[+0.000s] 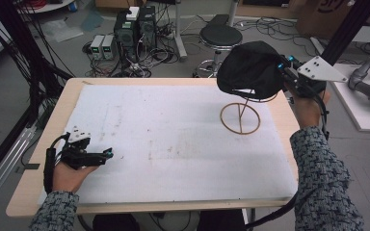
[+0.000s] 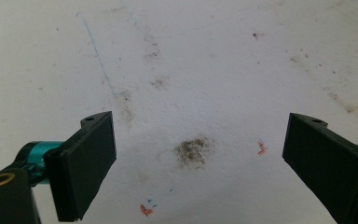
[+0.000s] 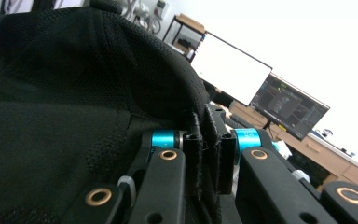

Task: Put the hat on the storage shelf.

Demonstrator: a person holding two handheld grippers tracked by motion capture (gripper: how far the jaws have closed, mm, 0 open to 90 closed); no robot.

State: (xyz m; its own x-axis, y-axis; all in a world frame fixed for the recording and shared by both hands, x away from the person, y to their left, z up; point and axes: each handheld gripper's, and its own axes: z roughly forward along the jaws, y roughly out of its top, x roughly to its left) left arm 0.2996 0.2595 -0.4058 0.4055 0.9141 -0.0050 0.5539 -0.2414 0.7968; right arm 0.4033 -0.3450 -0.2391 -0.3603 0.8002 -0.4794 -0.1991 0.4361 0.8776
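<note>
Resting near the surface's (image 1: 183,139) near left corner, the left hand-held gripper (image 1: 107,154) lies low on the white sheet with its jaws spread wide; the left gripper view has bare, stained sheet between them and nothing held. It seems to play no part in the work for now.

Farther off, toward the far right corner, a wire stand (image 1: 241,118) sits on the sheet, its round base ring flat and a thin stem rising from it. Above it hangs a black cap (image 1: 248,70), draped over or just over the stand's top loop; whether it already bears on the loop cannot be told. The right hand-held gripper (image 1: 285,67) comes in from the right edge and is pressed together on the cap's rim, and the right gripper view (image 3: 209,156) has a fold of the black fabric pinched between the jaws.

The step in hand looks like seating the cap on the stand. The next move probably calls for centring it over the loop, lowering gently so the light stand does not tip, then spreading the jaws and drawing back.
</note>
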